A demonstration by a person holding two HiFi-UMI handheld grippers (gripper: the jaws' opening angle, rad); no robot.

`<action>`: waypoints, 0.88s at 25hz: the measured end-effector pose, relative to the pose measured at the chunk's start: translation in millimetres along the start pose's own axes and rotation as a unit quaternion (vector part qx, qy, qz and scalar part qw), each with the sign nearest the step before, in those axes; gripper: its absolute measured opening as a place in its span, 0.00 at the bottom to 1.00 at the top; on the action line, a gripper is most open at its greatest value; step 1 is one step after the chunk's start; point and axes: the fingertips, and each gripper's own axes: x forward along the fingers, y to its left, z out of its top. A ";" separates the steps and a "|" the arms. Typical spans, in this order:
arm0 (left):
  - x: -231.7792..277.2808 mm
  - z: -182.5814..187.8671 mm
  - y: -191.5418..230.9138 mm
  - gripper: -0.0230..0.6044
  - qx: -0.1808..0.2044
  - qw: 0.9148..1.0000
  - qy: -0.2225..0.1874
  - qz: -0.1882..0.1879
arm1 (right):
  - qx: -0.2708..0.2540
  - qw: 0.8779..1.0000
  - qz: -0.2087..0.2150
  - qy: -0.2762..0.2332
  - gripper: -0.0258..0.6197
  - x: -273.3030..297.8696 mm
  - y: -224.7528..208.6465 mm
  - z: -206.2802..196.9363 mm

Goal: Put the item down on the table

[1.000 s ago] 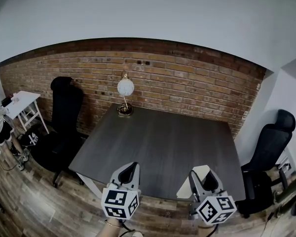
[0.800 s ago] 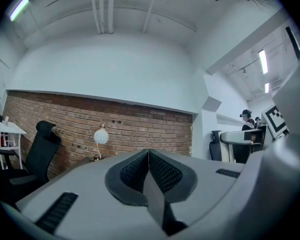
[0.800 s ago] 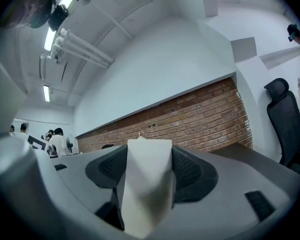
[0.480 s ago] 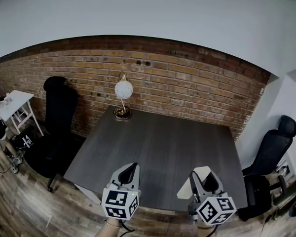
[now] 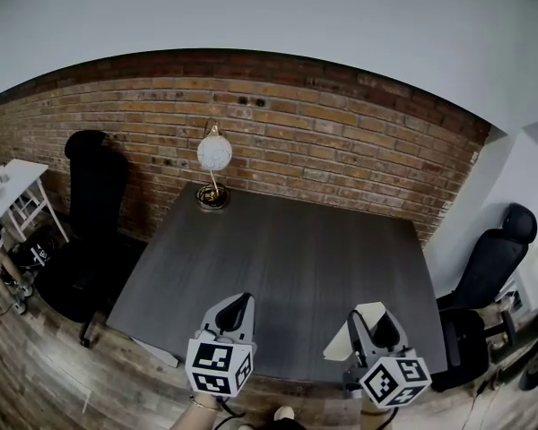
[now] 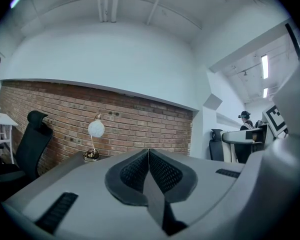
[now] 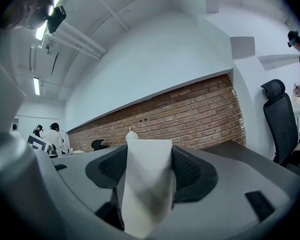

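My right gripper (image 5: 373, 330) is shut on a flat cream-white item (image 5: 351, 330) that looks like a card or a folded paper; in the right gripper view the white item (image 7: 146, 184) stands upright between the two dark pads (image 7: 189, 170). It hangs over the near edge of the dark grey table (image 5: 287, 267). My left gripper (image 5: 234, 312) hovers at the same edge, to the left, shut with nothing in it; its pads (image 6: 163, 173) meet in the left gripper view.
A globe lamp (image 5: 213, 155) on a brass base stands at the table's far left corner, against a brick wall (image 5: 323, 141). Black office chairs stand at the left (image 5: 90, 213) and the right (image 5: 489, 276). A small white table (image 5: 13, 191) is at far left.
The head view has moved closer to the table and a bit rightward, so the table fills more of the picture. Both grippers hold the same pose; the white item stays gripped.
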 end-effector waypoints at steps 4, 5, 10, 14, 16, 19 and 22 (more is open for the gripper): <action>9.8 -6.9 -4.7 0.07 -0.002 1.000 0.006 -0.006 | 0.001 1.000 -0.005 0.005 0.50 3.7 -9.5 -2.4; 13.4 -8.3 -4.6 0.07 -0.003 1.000 0.005 -0.006 | 0.001 1.000 -0.007 0.005 0.50 6.3 -12.4 -2.4; 32.7 -12.6 1.6 0.07 -0.003 1.000 0.007 0.002 | 0.003 1.000 -0.001 0.004 0.50 28.2 -24.5 -1.3; 56.8 -4.7 7.5 0.07 -0.003 1.000 0.002 0.010 | 0.003 1.000 0.008 0.001 0.50 53.1 -34.6 7.6; 70.1 0.2 7.7 0.07 0.001 1.000 -0.001 0.011 | 0.004 1.000 0.011 -0.001 0.50 65.8 -42.2 11.8; 88.9 5.2 6.6 0.07 0.008 1.000 -0.003 0.010 | 0.009 1.000 0.014 -0.007 0.50 83.9 -55.1 17.6; 106.0 8.3 8.0 0.07 0.012 1.000 -0.001 0.015 | 0.014 1.000 0.016 -0.006 0.50 100.7 -65.5 21.9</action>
